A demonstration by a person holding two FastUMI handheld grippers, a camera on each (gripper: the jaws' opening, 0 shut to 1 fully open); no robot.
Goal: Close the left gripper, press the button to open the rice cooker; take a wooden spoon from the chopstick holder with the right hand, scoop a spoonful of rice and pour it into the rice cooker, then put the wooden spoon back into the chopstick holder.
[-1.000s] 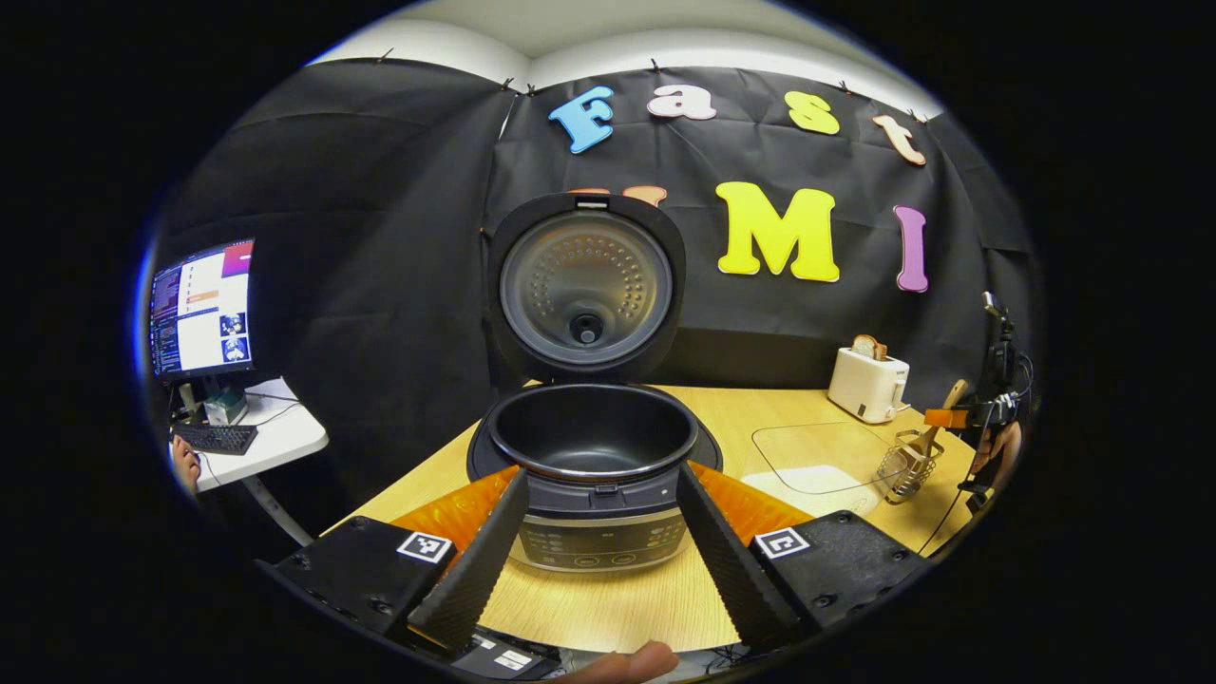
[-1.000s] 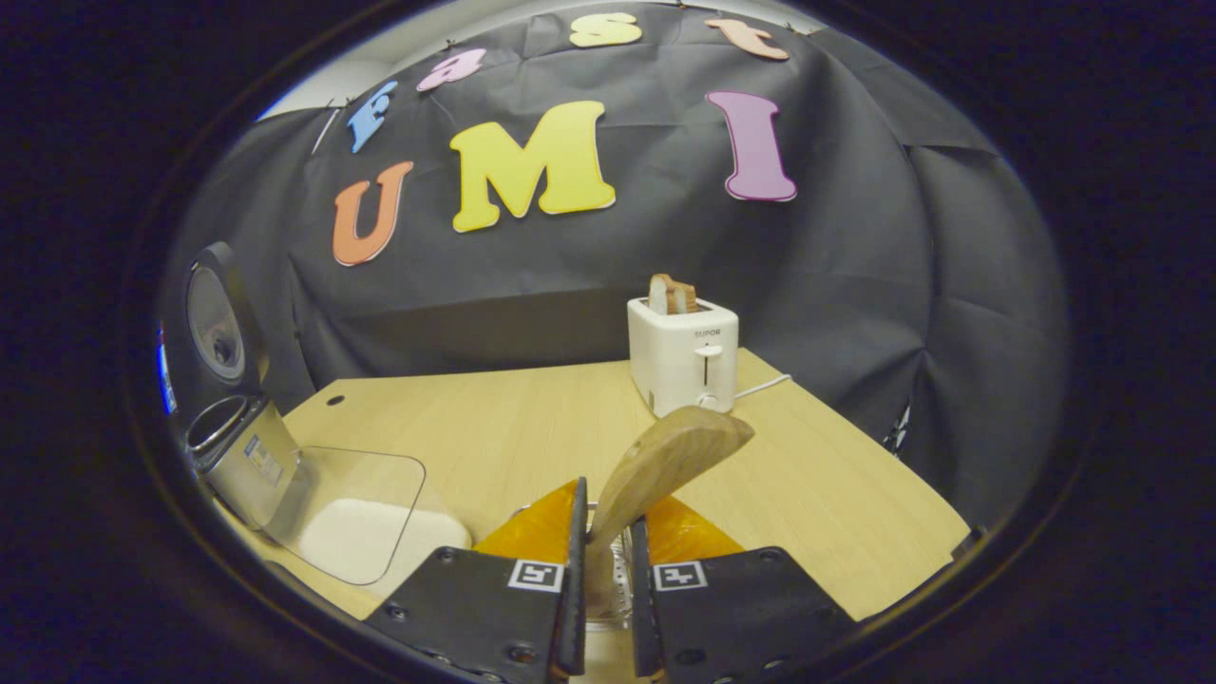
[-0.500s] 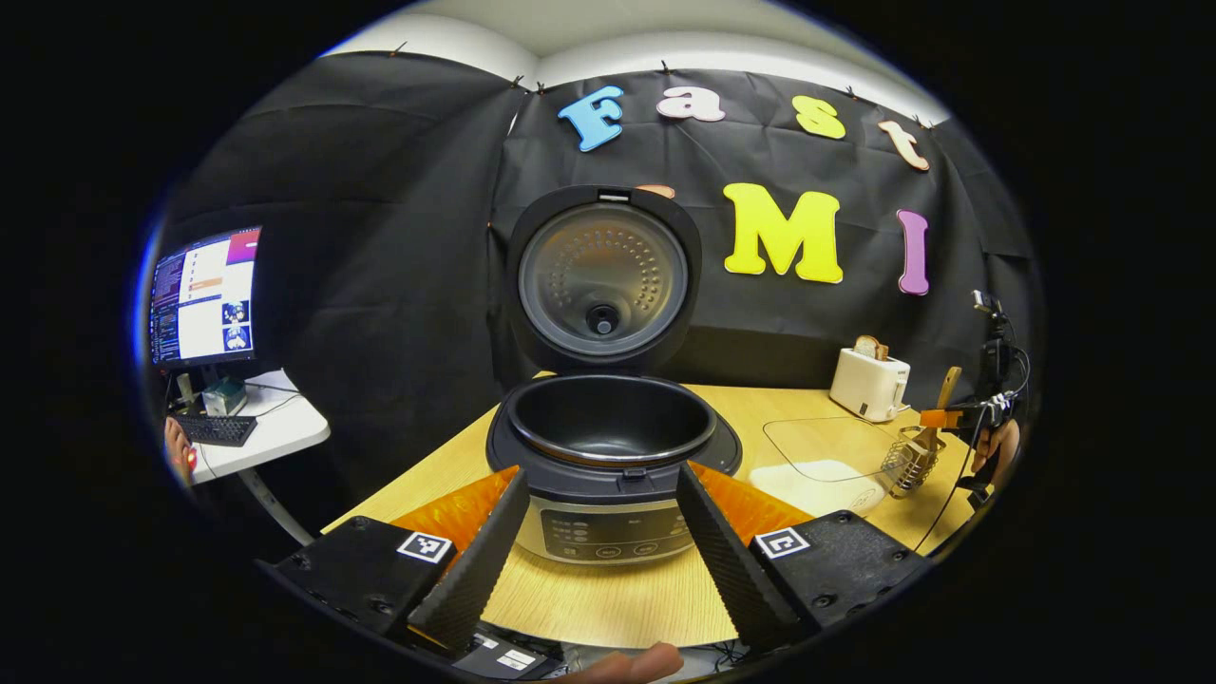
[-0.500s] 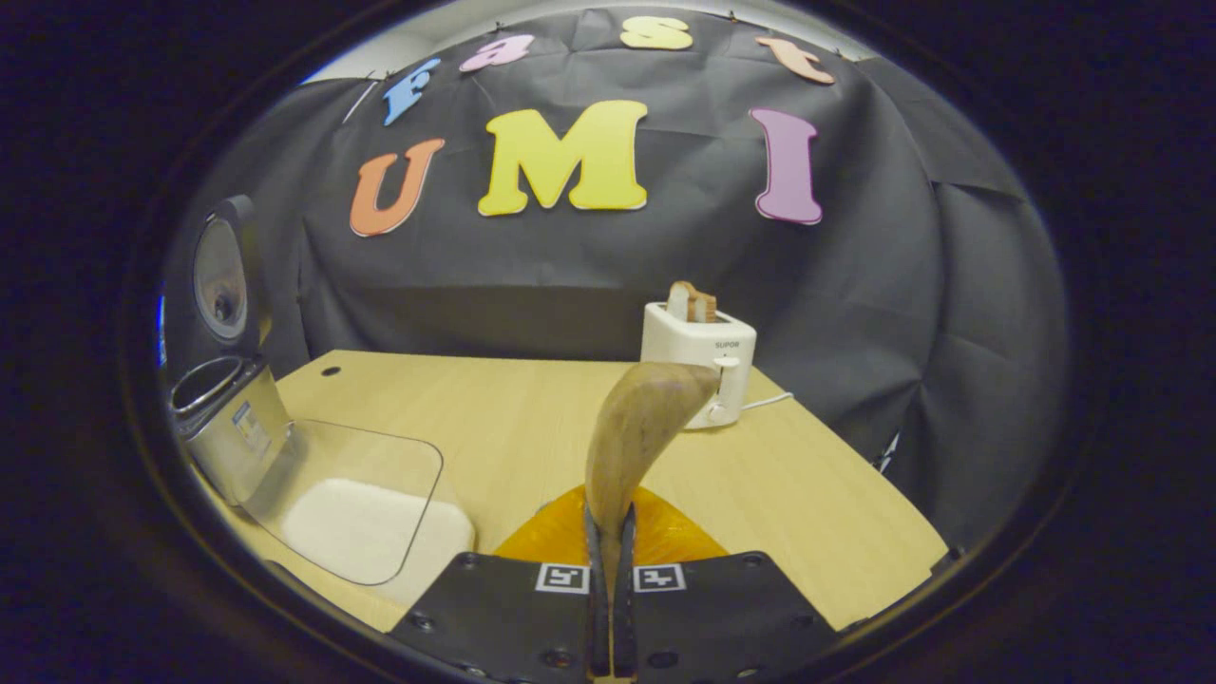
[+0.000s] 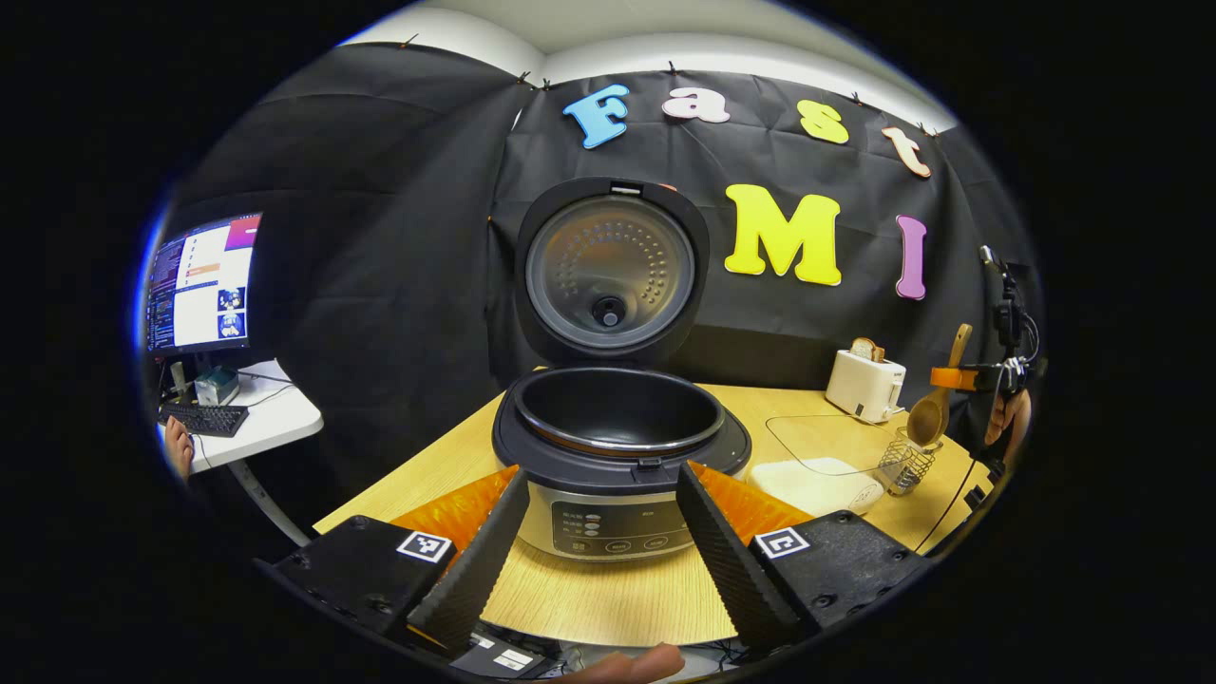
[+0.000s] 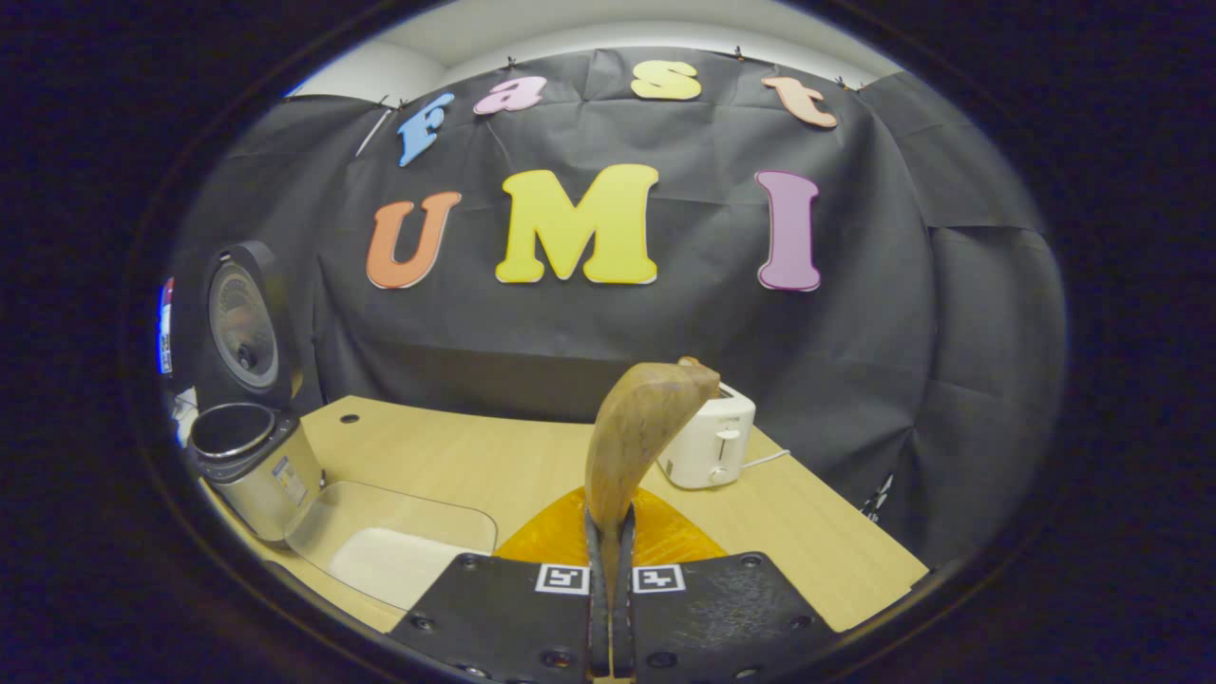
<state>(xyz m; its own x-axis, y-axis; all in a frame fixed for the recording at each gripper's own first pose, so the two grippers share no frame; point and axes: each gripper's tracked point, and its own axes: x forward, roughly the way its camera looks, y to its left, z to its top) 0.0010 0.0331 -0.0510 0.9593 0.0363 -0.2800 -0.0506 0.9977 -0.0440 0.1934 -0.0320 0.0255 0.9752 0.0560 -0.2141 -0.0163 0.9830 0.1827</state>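
The rice cooker (image 5: 617,446) stands with its lid (image 5: 613,271) up and its dark inner pot bare, just beyond my left gripper (image 5: 600,560), which is open with nothing between its fingers. Far to the right, my right gripper (image 5: 959,378) holds the wooden spoon (image 5: 929,413) just above the wire chopstick holder (image 5: 902,464). In the right gripper view, my right gripper (image 6: 609,570) is shut on the wooden spoon (image 6: 641,427), which rises ahead of the fingers. The rice cooker (image 6: 252,456) sits far left there.
A clear container of white rice (image 5: 817,480) lies between cooker and holder, also seen as the rice container (image 6: 399,541). A white toaster (image 6: 712,442) stands at the table's back right. A monitor (image 5: 199,294) and side desk are at the left.
My right gripper shut on the spoon and lifted it up out of the chopstick holder. The left gripper, still open, shifted a little relative to the open cooker.
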